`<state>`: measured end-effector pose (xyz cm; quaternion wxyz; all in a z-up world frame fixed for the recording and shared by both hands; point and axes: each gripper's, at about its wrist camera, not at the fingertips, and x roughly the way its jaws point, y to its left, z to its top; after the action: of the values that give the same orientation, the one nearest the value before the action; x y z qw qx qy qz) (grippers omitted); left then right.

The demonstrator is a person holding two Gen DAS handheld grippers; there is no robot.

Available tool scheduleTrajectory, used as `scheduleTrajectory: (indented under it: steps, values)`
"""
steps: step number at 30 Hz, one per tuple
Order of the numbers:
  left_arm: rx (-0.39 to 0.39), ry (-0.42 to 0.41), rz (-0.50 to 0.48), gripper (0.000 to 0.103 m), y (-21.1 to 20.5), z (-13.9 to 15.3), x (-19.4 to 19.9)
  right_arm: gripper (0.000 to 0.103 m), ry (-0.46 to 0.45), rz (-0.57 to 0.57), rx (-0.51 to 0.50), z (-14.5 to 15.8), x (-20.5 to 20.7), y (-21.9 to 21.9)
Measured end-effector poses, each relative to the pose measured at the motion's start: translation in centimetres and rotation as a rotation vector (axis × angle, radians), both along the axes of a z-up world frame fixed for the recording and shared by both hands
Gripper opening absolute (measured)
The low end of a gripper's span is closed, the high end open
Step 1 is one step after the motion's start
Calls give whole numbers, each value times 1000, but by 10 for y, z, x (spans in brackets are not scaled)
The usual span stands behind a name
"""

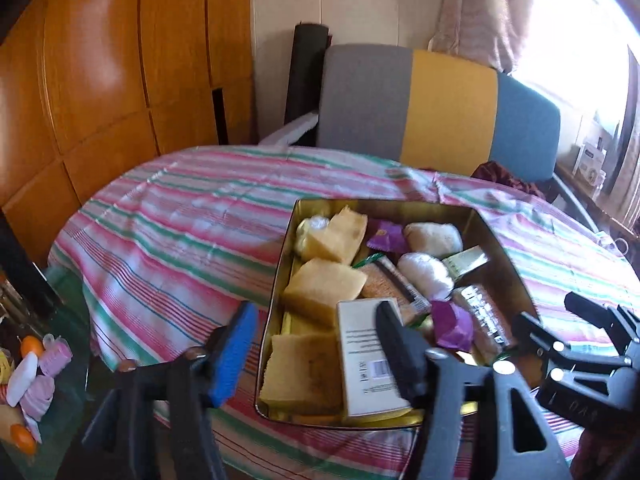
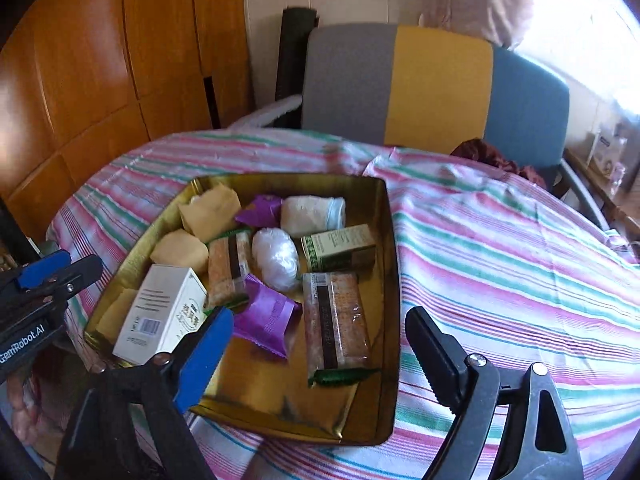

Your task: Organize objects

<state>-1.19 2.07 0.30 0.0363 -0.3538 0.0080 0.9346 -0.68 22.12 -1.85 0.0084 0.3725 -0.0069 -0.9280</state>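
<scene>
A gold tin (image 2: pixel 260 384) sits on the striped tablecloth (image 2: pixel 500 264), filled with several snacks: yellow cake slices (image 1: pixel 324 284), purple packets (image 2: pixel 266 314), wrapped bars (image 2: pixel 334 316), a green box (image 2: pixel 340 248) and a white box (image 2: pixel 160 312). My left gripper (image 1: pixel 316 354) hangs open over the near left part of the tin (image 1: pixel 282 276). The white box (image 1: pixel 368 360) lies below, between its fingers, and neither finger presses on it. My right gripper (image 2: pixel 318 356) stands open above the tin's near right side, with nothing gripped. Each gripper shows at the edge of the other's view.
A chair (image 2: pixel 436 84) with a grey, yellow and blue back stands behind the table. Wooden cabinet doors (image 2: pixel 100 80) fill the left. Low at the left a glass side table (image 1: pixel 72 344) holds small pink, white and orange things (image 1: pixel 32 372). A bright window sill (image 1: pixel 592 160) is at the right.
</scene>
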Motion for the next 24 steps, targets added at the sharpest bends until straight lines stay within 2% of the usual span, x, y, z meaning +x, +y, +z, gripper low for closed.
scheduleTrajectory:
  steps: [2,4,6,10,17,24]
  values:
    - [11,13,-4,77,3,6,5,90,30,-1,-3,6,9,-1]
    - [11,48,-3,78,6,11,11,91,54,-3,-6,9,16,-2]
    - [-20,75,12,79,11,15,16,91,70,1,-10,12,23,-4]
    - [-23,96,20,79,14,18,20,91,74,12,-20,11,29,-8]
    - [0,97,41,67,8,18,22,91,69,-4,-35,11,31,-7]
    - [7,82,49,66,3,15,20,92,72,-17,-36,12,31,-9]
